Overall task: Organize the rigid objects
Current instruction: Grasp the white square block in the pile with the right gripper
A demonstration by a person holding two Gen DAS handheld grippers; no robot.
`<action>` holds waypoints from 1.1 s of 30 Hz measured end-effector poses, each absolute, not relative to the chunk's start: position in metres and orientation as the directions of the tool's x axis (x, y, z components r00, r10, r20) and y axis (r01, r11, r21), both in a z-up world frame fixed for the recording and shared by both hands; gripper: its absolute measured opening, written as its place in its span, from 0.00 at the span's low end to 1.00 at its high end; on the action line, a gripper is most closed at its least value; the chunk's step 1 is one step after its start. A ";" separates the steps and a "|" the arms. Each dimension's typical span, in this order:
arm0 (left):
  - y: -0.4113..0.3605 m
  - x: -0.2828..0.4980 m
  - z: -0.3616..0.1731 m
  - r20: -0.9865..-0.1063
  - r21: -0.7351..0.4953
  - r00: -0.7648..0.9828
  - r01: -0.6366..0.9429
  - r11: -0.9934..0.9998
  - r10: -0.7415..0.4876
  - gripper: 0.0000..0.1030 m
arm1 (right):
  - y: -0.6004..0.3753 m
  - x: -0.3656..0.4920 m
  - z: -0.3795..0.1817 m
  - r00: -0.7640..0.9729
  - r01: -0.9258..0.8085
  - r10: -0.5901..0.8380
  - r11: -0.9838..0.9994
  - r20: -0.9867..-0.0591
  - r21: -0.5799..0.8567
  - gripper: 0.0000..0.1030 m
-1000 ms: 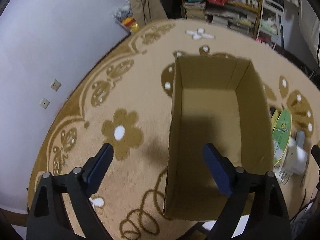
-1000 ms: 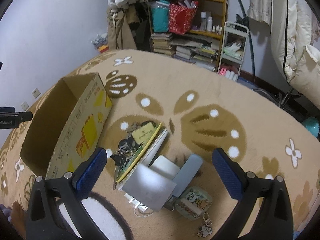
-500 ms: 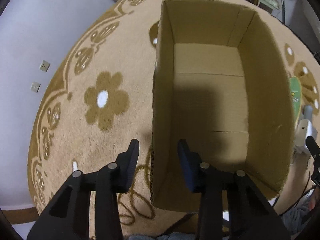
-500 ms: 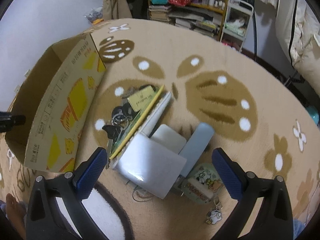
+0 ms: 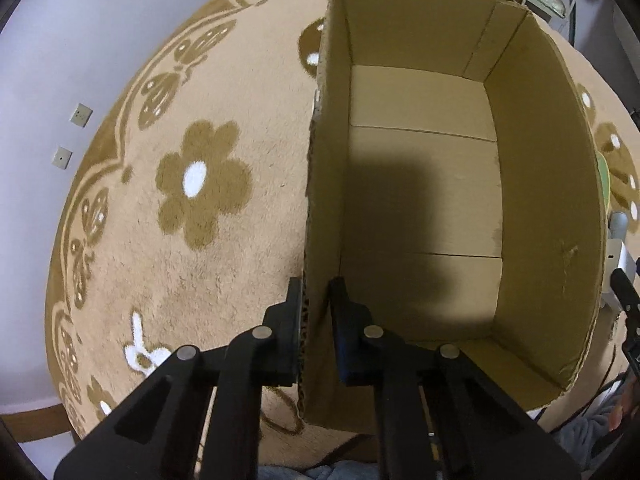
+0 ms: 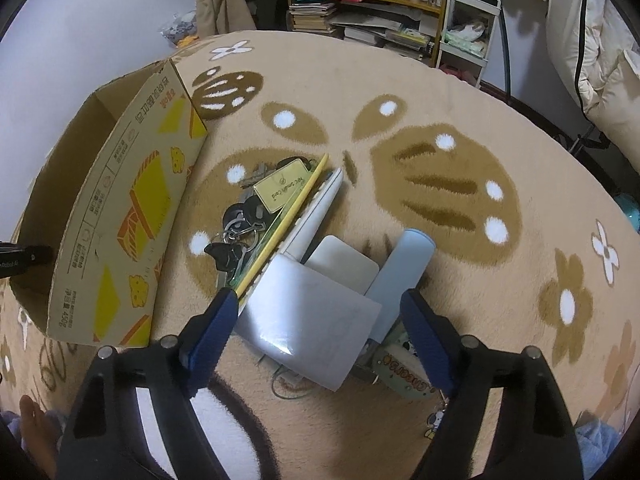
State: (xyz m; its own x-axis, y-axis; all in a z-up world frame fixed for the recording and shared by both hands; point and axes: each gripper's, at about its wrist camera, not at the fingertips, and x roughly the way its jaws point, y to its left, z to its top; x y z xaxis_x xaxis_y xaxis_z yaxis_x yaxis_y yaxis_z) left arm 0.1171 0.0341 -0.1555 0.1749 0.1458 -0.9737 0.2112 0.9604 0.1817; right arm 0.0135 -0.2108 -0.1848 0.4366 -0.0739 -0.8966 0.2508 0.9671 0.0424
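An empty cardboard box (image 5: 420, 184) stands on the patterned carpet; my left gripper (image 5: 315, 300) is shut on its near left wall, one finger inside and one outside. In the right wrist view the same box (image 6: 120, 216) lies left of a pile of objects: a white square box (image 6: 308, 320), a pale blue case (image 6: 404, 268), a white pad (image 6: 344, 264), a gold card (image 6: 284, 190), keys (image 6: 236, 236) and a green-yellow board (image 6: 280, 224). My right gripper (image 6: 314, 312) is closing, its fingers either side of the white square box and apart from it.
A small printed tin (image 6: 404, 372) with a charm lies under the right finger. Shelves with books (image 6: 360, 8) and a white cart (image 6: 468, 28) stand beyond the carpet. A bare foot (image 6: 34, 428) shows at bottom left. Wall sockets (image 5: 80, 116) sit left of the carpet.
My left gripper dropped onto the box's left wall and shut on it. My right gripper sank toward the pile and its fingers began to narrow around the white square box.
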 end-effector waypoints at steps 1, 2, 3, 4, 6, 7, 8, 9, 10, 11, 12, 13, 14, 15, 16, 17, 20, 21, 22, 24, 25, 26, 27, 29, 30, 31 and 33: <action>0.035 0.117 -0.155 -0.975 0.175 0.176 0.219 0.960 0.138 0.11 | -0.210 0.014 -0.185 0.433 0.251 -0.072 0.967 -0.899 0.043 0.82; 0.037 0.117 -0.156 -0.975 0.171 0.176 0.222 0.960 0.133 0.11 | -0.208 0.014 -0.186 0.429 0.251 -0.070 0.967 -0.901 0.044 0.78; 0.037 0.116 -0.155 -0.976 0.167 0.177 0.219 0.961 0.129 0.11 | -0.206 0.015 -0.187 0.424 0.258 -0.079 0.965 -0.902 0.037 0.78; 0.037 0.115 -0.155 -0.975 0.168 0.179 0.217 0.962 0.130 0.11 | -0.206 0.014 -0.186 0.423 0.262 -0.084 0.964 -0.902 0.033 0.78; 0.033 0.114 -0.155 -0.972 0.181 0.186 0.223 0.958 0.140 0.10 | -0.205 0.015 -0.187 0.416 0.272 -0.095 0.962 -0.904 0.024 0.77; 0.031 0.114 -0.155 -0.970 0.194 0.192 0.234 0.953 0.150 0.10 | -0.205 0.015 -0.187 0.414 0.278 -0.097 0.960 -0.905 0.024 0.77; 0.028 0.112 -0.155 -0.969 0.199 0.195 0.239 0.950 0.154 0.11 | -0.206 0.016 -0.189 0.405 0.293 -0.097 0.956 -0.909 0.029 0.77; 0.028 0.113 -0.155 -0.968 0.200 0.196 0.238 0.950 0.155 0.11 | -0.207 0.015 -0.191 0.396 0.303 -0.086 0.952 -0.914 0.041 0.77; 0.029 0.114 -0.155 -0.969 0.196 0.195 0.228 0.954 0.152 0.11 | -0.208 0.016 -0.196 0.378 0.315 -0.069 0.947 -0.923 0.058 0.77; 0.030 0.115 -0.155 -0.970 0.189 0.195 0.221 0.957 0.147 0.11 | -0.209 0.015 -0.201 0.363 0.325 -0.058 0.943 -0.930 0.068 0.77; 0.031 0.116 -0.154 -0.971 0.181 0.196 0.214 0.960 0.139 0.11 | -0.209 0.014 -0.205 0.360 0.333 -0.053 0.940 -0.931 0.075 0.77; 0.032 0.117 -0.154 -0.970 0.178 0.201 0.210 0.961 0.135 0.11 | -0.209 0.014 -0.206 0.362 0.337 -0.054 0.938 -0.931 0.076 0.76; 0.032 0.117 -0.154 -0.970 0.181 0.202 0.216 0.959 0.138 0.11 | -0.209 0.013 -0.206 0.362 0.341 -0.062 0.938 -0.930 0.070 0.76; 0.030 0.117 -0.154 -0.968 0.188 0.205 0.224 0.956 0.142 0.11 | -0.208 0.013 -0.206 0.360 0.342 -0.071 0.938 -0.930 0.061 0.75; 0.028 0.115 -0.154 -0.965 0.202 0.214 0.239 0.950 0.151 0.11 | -0.208 0.013 -0.205 0.361 0.341 -0.078 0.938 -0.929 0.054 0.75; 0.026 0.114 -0.154 -0.963 0.211 0.219 0.247 0.946 0.158 0.11 | -0.207 0.013 -0.205 0.360 0.340 -0.081 0.939 -0.929 0.050 0.75; 0.026 0.115 -0.154 -0.961 0.218 0.224 0.249 0.944 0.163 0.11 | -0.206 0.011 -0.203 0.367 0.336 -0.087 0.941 -0.926 0.045 0.74; 0.026 0.115 -0.153 -0.962 0.213 0.224 0.242 0.947 0.159 0.11 | -0.207 0.011 -0.202 0.372 0.339 -0.081 0.939 -0.925 0.054 0.74; 0.027 0.114 -0.153 -0.962 0.212 0.223 0.241 0.947 0.159 0.11 | -0.208 0.011 -0.200 0.376 0.340 -0.076 0.938 -0.923 0.061 0.74; 0.025 0.114 -0.153 -0.959 0.223 0.228 0.248 0.943 0.167 0.11 | -0.210 0.009 -0.194 0.403 0.346 -0.078 0.935 -0.912 0.073 0.74; 0.025 0.113 -0.154 -0.959 0.224 0.228 0.247 0.943 0.168 0.11 | -0.211 0.009 -0.192 0.409 0.346 -0.080 0.935 -0.909 0.073 0.74; 0.025 0.114 -0.154 -0.959 0.224 0.227 0.246 0.943 0.168 0.11 | -0.210 0.008 -0.190 0.414 0.342 -0.087 0.937 -0.906 0.066 0.71; 0.026 0.114 -0.154 -0.960 0.221 0.224 0.243 0.945 0.167 0.11 | -0.210 0.009 -0.190 0.413 0.339 -0.089 0.939 -0.906 0.062 0.70; 0.028 0.116 -0.154 -0.963 0.208 0.217 0.233 0.950 0.158 0.11 | -0.208 0.009 -0.189 0.414 0.332 -0.096 0.942 -0.905 0.053 0.70; 0.029 0.116 -0.154 -0.964 0.204 0.216 0.230 0.952 0.154 0.11 | -0.206 0.010 -0.189 0.413 0.330 -0.100 0.943 -0.905 0.046 0.70; 0.029 0.116 -0.154 -0.965 0.200 0.214 0.226 0.953 0.152 0.11 | -0.206 0.009 -0.189 0.413 0.326 -0.103 0.944 -0.905 0.041 0.70; 0.029 0.115 -0.153 -0.964 0.203 0.215 0.228 0.952 0.154 0.11 | -0.203 0.009 -0.187 0.417 0.316 -0.122 0.948 -0.901 0.018 0.67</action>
State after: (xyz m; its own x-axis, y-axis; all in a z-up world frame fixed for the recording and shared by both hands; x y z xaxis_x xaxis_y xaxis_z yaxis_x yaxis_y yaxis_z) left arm 0.1153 0.0290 -0.1533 0.2155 0.1537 -0.9643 0.2280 0.9523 0.2027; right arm 0.0094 -0.2030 -0.1869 0.4168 -0.1220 -0.9008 0.3164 0.9485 0.0180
